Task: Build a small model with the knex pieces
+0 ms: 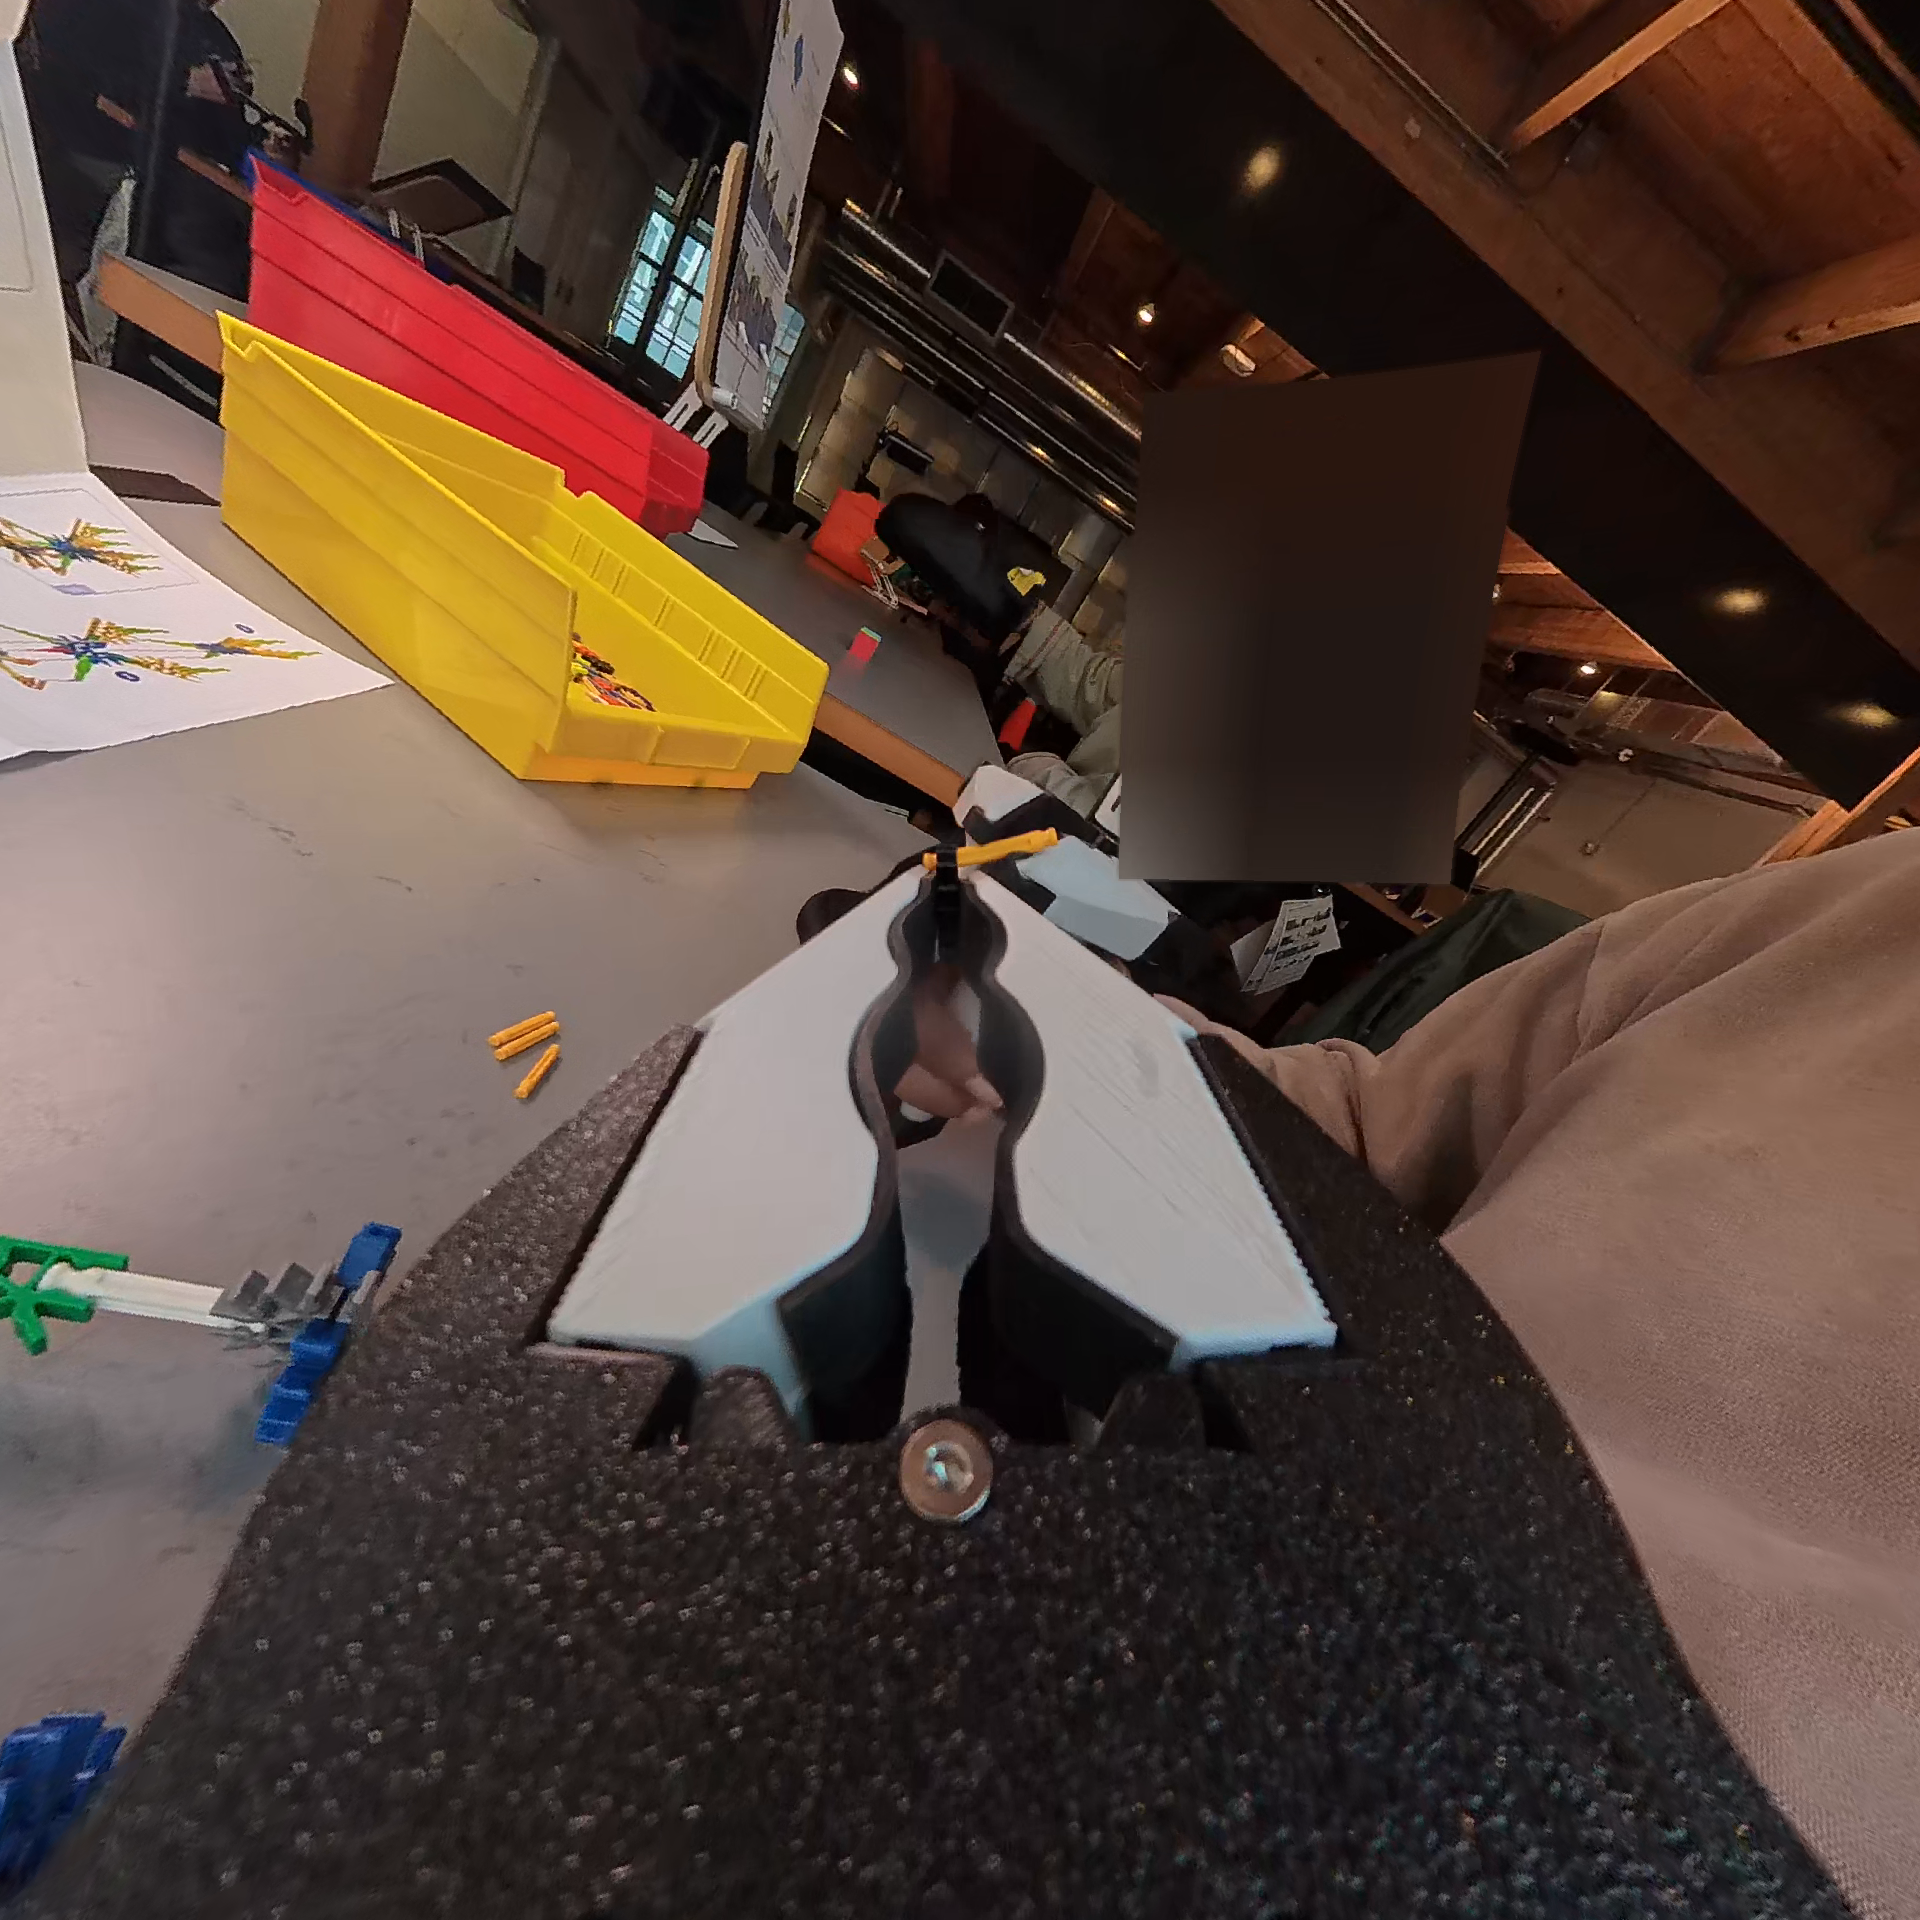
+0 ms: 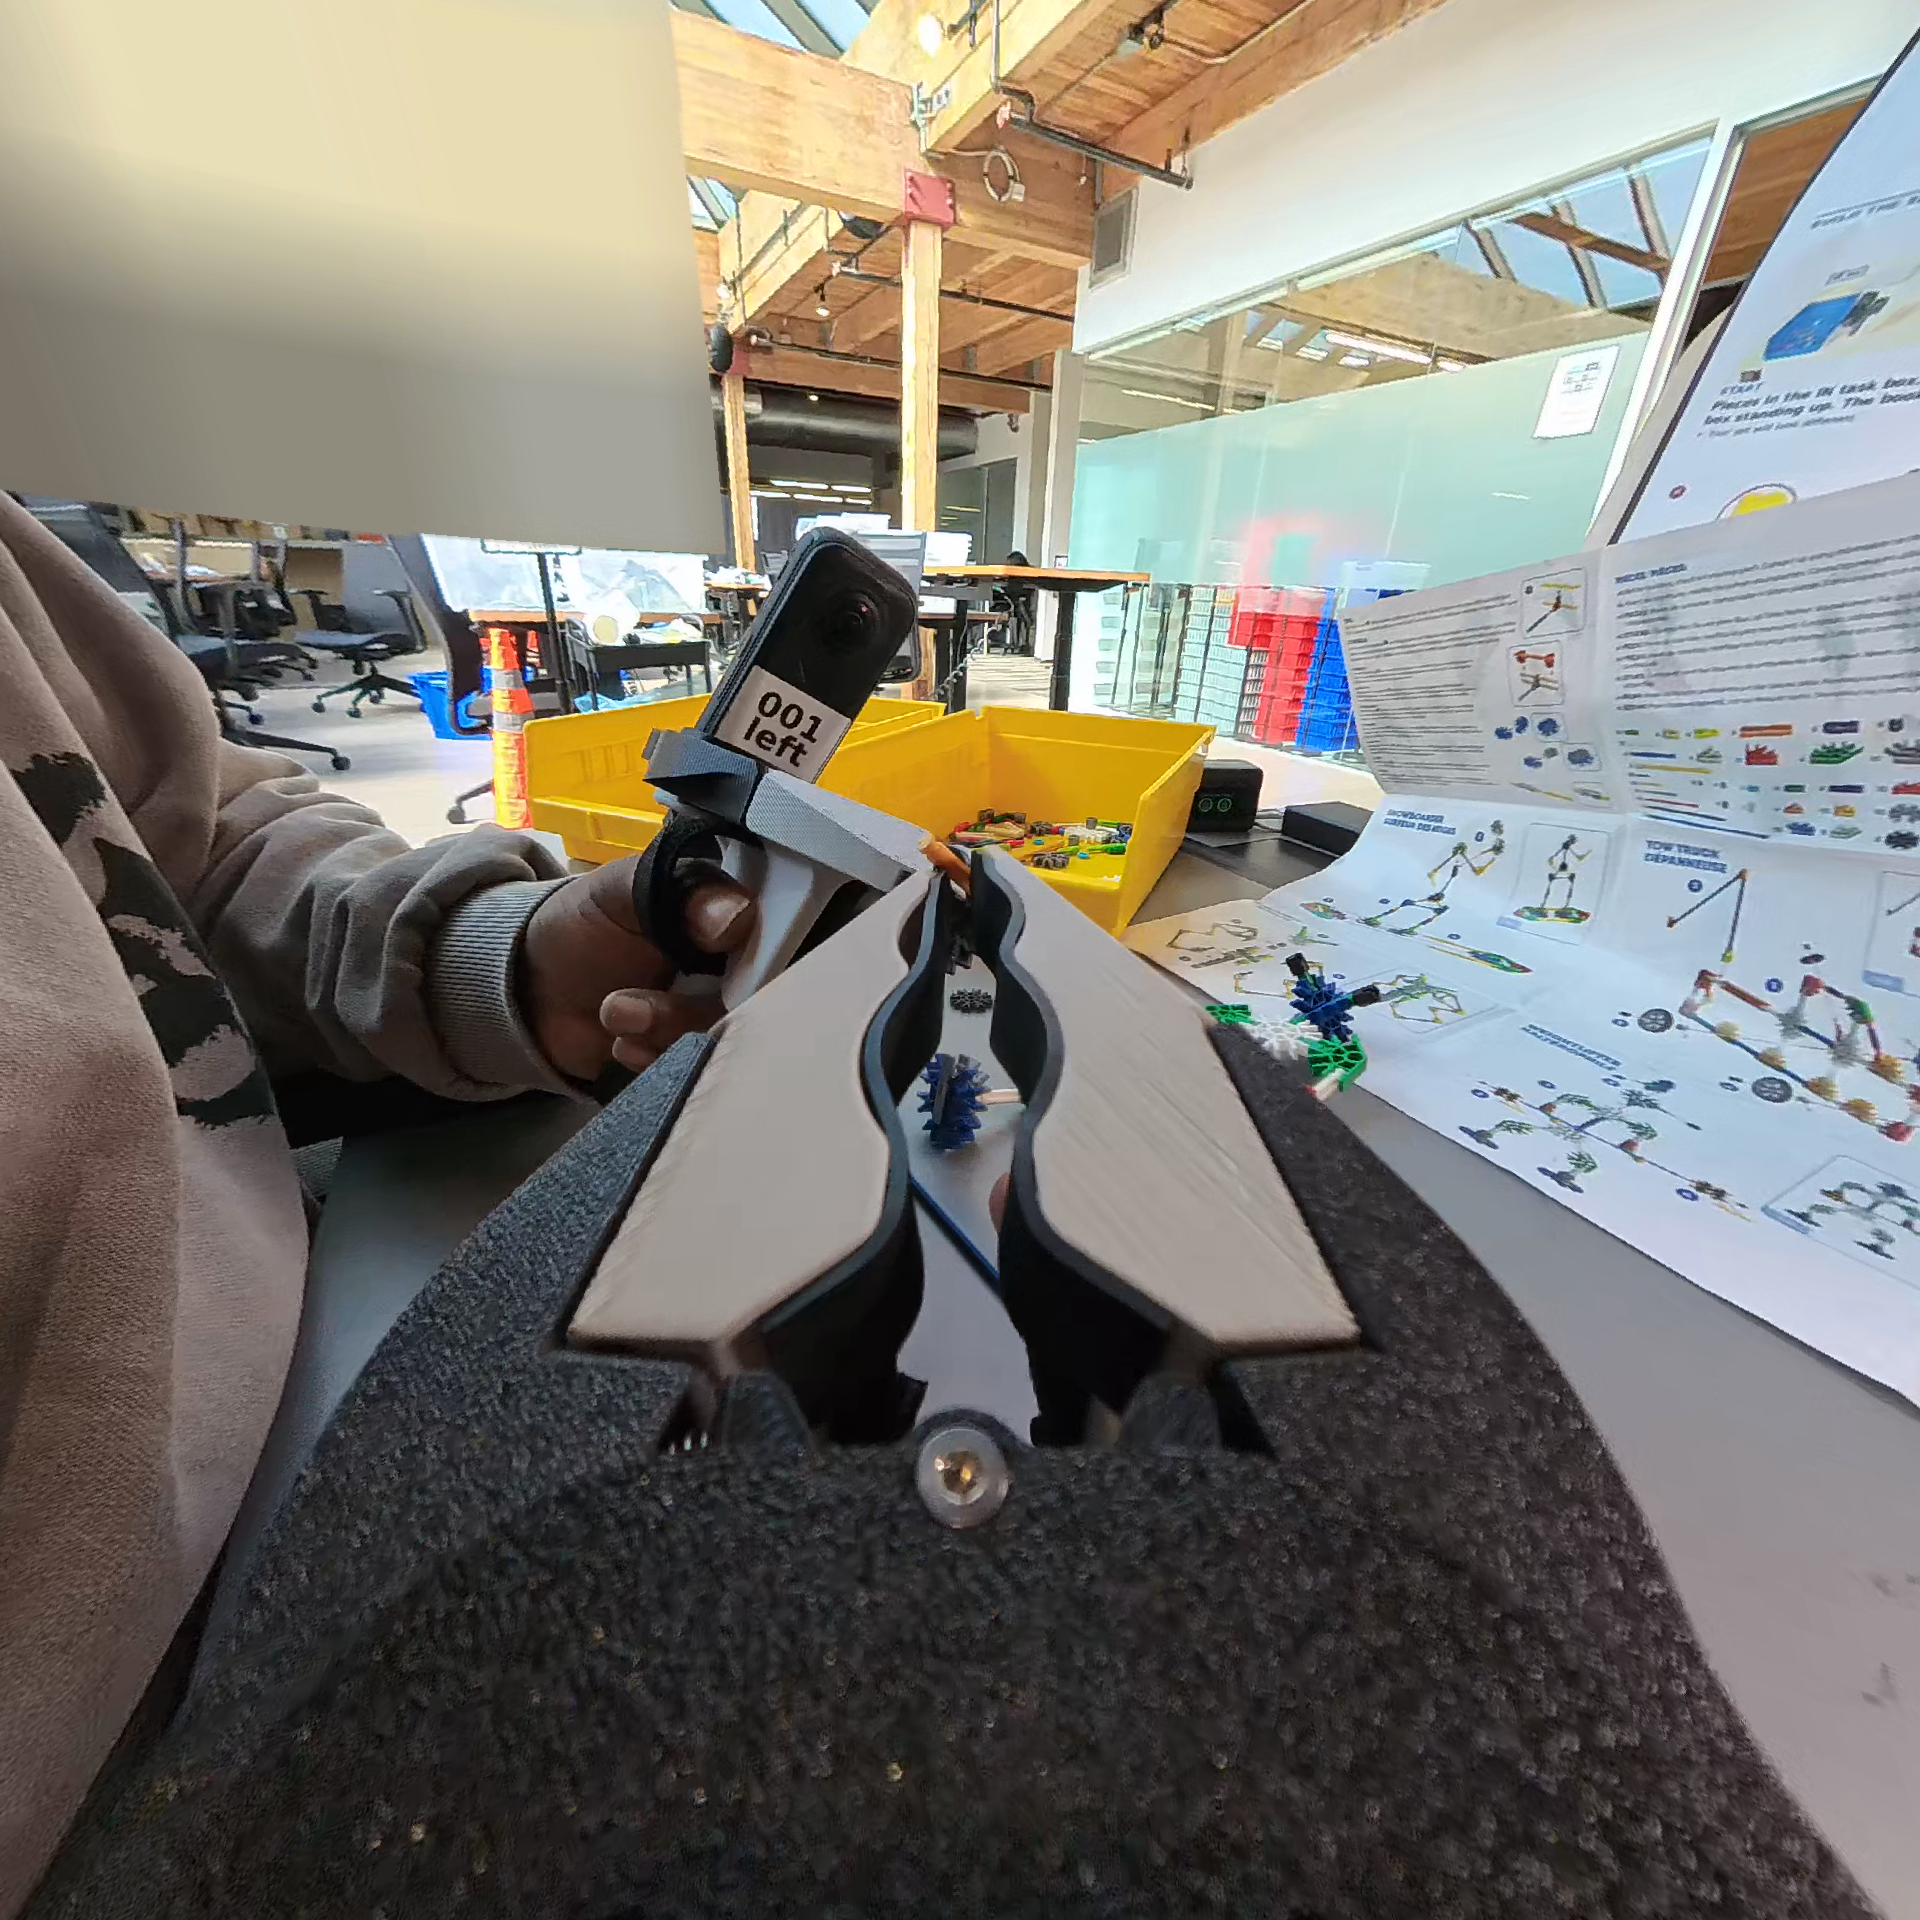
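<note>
Table (image 1: 312,935): grey top, open in the middle; its edge runs just past the yellow bin (image 1: 499,592), with a red bin (image 1: 436,332) behind.
Instruction sheet (image 2: 1621,935): spread widely in the right wrist view; only a corner shows in the left.
Left gripper (image 1: 943,878): raised off the table, pinching a small black connector (image 1: 943,914) carrying a yellow rod (image 1: 992,850).
Right gripper (image 2: 961,883): narrow, tips meeting the left gripper's; whether it grips cannot be told.
Loose yellow rods (image 1: 530,1044): on bare table, left wrist view only.

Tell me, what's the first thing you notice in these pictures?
The two grippers meet tip to tip above the grey table: the left gripper pinches a black connector with a little orange rod stuck through it. Behind sit a bright yellow bin of colourful pieces and a red bin.
</note>
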The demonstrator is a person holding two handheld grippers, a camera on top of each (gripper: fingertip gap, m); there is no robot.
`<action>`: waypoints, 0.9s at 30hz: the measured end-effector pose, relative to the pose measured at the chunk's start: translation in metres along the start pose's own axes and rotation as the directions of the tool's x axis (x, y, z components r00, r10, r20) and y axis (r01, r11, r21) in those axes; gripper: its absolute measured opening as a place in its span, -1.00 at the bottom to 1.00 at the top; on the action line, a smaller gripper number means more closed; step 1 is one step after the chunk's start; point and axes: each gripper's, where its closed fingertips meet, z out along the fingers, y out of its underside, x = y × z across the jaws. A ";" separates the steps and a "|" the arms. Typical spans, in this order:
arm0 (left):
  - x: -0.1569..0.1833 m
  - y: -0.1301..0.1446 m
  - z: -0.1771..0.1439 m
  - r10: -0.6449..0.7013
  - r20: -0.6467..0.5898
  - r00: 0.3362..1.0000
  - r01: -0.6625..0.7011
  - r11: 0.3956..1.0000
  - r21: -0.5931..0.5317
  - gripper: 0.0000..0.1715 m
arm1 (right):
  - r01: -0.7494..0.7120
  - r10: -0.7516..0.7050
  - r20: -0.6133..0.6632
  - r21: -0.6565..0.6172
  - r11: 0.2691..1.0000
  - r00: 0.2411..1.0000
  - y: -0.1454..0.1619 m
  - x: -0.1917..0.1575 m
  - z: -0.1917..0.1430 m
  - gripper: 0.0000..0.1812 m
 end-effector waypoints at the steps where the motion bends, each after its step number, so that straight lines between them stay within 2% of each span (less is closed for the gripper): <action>1: 0.000 0.001 0.000 0.006 -0.001 1.000 -0.006 1.000 -0.004 -1.00 | -0.013 0.013 0.011 -0.004 1.000 1.000 0.001 0.000 -0.001 -0.99; 17: 0.000 0.009 0.003 0.106 0.032 0.994 -0.103 0.992 -0.072 -0.99 | -0.165 0.164 0.098 -0.003 0.986 0.981 0.007 -0.003 -0.008 -0.97; 21: -0.004 0.008 0.004 0.089 0.046 0.995 -0.086 0.994 -0.072 -0.99 | -0.078 0.078 0.015 -0.004 0.997 0.997 0.006 0.010 -0.008 -0.96; 27: -0.005 0.001 0.000 0.116 0.071 0.991 -0.111 0.992 -0.061 -0.98 | 0.093 -0.098 -0.048 -0.095 0.991 0.994 0.007 0.012 -0.002 -0.96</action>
